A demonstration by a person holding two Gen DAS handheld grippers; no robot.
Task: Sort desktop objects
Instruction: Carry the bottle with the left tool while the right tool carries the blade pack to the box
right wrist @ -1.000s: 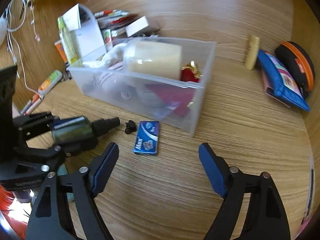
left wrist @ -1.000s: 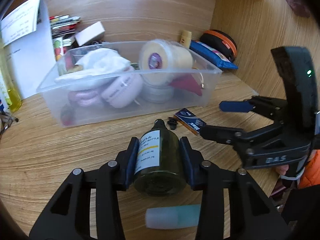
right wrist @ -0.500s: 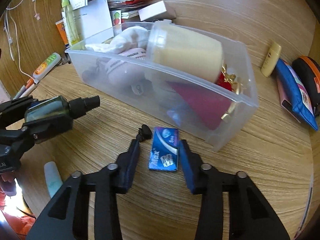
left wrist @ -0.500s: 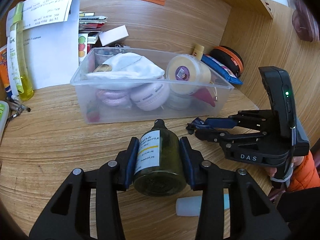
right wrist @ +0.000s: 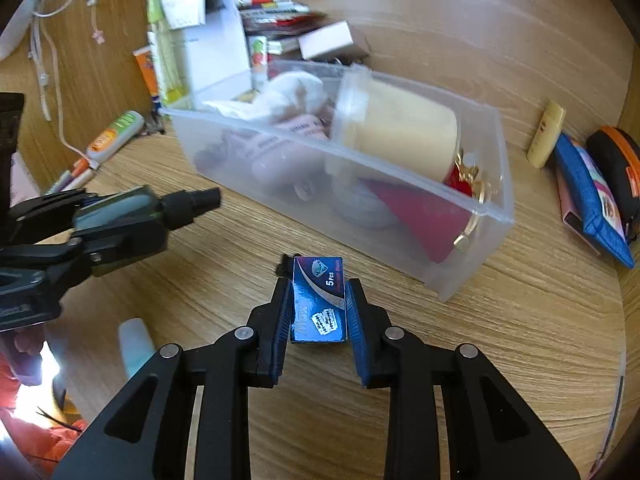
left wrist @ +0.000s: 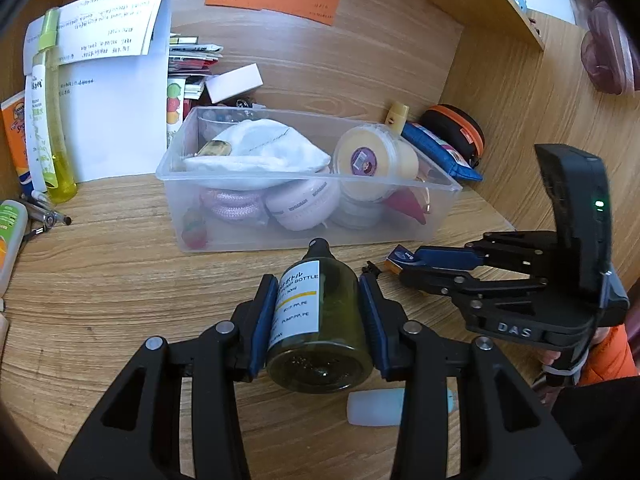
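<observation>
Two grasps in hand at once; left gripper (left wrist: 318,312) clamped on dark green glass pump bottle (left wrist: 320,320), base toward the camera, nozzle pointing past the fingertips at clear plastic storage bin (left wrist: 312,236); right gripper (right wrist: 318,308) pinching small blue cardboard box (right wrist: 319,300) between its blue pads, box apparently just clear of wooden desk (right wrist: 480,360); probably mid pick-up, drop into the bin ahead of both fingertips likely next; calls for lifting above the rim before release; label reads "PUMP BOTTLE" plus Japanese script; box shows "Max", "5 Pcs"; "DAS" on the right tool.
</observation>
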